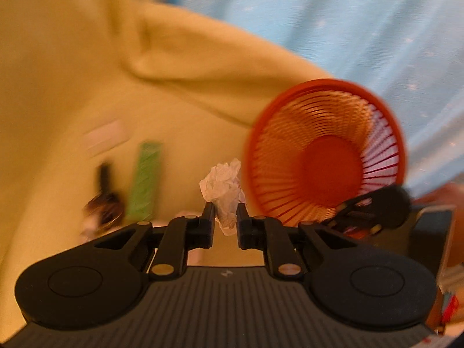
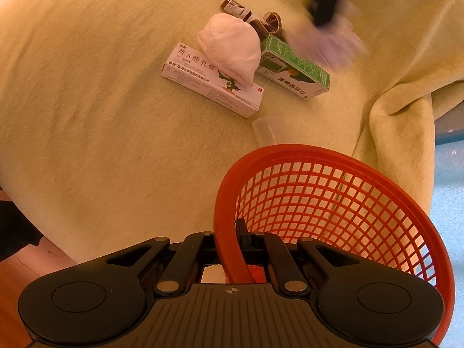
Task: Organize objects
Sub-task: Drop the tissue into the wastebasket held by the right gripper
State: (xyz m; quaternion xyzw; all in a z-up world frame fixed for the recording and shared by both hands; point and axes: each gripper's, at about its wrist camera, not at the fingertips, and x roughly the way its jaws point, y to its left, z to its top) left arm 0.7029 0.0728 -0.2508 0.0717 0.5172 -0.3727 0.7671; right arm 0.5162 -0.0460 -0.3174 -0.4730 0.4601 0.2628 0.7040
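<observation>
The left gripper pinches a crumpled tissue to drop it in the red basket; the right gripper clamps the basket's rim to hold it ready.

Yellow blanket, pale blue floor

Home: blanket-covered surface, medicine boxes

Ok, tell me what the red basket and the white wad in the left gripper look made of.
Red basket: moulded plastic by the look, a slightly glossy open lattice with a solid rim. White wad: probably tissue or thin paper, matte and sharply crumpled, pinched in the left gripper.
</observation>
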